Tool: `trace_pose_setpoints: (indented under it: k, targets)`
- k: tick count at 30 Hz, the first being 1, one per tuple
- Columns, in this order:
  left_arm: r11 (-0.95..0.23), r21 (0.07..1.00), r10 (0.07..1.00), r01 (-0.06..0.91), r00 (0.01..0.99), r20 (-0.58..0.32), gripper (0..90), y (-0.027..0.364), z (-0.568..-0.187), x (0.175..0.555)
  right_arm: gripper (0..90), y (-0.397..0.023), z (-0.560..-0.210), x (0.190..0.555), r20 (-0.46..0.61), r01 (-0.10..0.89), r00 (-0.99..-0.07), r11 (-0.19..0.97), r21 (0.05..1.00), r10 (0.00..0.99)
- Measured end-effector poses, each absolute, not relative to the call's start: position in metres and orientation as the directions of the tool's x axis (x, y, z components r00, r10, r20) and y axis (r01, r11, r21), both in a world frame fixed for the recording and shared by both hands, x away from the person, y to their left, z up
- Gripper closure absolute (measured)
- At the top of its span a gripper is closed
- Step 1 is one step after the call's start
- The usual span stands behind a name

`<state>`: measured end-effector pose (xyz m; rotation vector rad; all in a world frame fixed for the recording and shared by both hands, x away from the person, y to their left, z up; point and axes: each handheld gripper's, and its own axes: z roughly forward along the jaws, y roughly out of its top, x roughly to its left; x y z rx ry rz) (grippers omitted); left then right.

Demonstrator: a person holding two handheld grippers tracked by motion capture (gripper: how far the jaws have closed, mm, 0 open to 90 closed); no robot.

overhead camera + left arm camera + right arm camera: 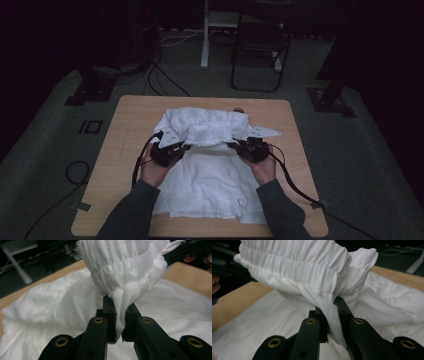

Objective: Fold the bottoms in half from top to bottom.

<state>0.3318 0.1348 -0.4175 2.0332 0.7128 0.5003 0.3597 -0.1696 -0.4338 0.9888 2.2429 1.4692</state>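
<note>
Light wood table [125, 165] w/ rounded corners; white garment [210, 185] spread on it.

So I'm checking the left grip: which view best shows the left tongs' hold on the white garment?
The left gripper view: the left tongs pinch a bunched fold of the white garment close up. The high view shows them small and dark; the right gripper view shows them dimly at its left edge.

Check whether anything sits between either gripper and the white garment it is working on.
Nothing visible does. The left gripper is shut on a bunched fold of the white garment, and the right gripper is shut on another fold by the gathered band. Cloth lies directly between the jaws of each.
</note>
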Motion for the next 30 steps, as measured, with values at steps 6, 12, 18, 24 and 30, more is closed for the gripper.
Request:
trace_pose_setpoints:
  k: [6, 12, 18, 24, 30]
  targets:
    - [-0.505, 0.786, 0.607, 0.357, 0.794, 0.030, 82.9, 0.129, -0.468, 0.319, 83.5, -0.172, -0.466, 0.333, 0.091, 0.425, -0.741, 0.360, 0.830, 0.665]
    - [-0.541, 0.695, 0.608, 0.474, 0.791, -0.067, 80.2, 0.127, -0.526, 0.326, 82.1, -0.169, -0.525, 0.329, 0.149, 0.534, -0.724, 0.410, 0.739, 0.673]
    - [-0.493, 0.718, 0.616, 0.492, 0.780, -0.112, 62.3, 0.134, -0.517, 0.324, 56.7, -0.176, -0.519, 0.326, 0.182, 0.545, -0.717, 0.380, 0.747, 0.673]
    - [-0.391, 0.801, 0.631, 0.453, 0.766, -0.125, 61.3, 0.153, -0.483, 0.322, 55.4, -0.194, -0.489, 0.321, 0.210, 0.483, -0.752, 0.305, 0.821, 0.625]
    - [-0.363, 0.785, 0.705, 0.501, 0.699, -0.120, 73.9, 0.151, -0.485, 0.352, 68.7, -0.199, -0.484, 0.351, 0.257, 0.558, -0.685, 0.264, 0.787, 0.682]
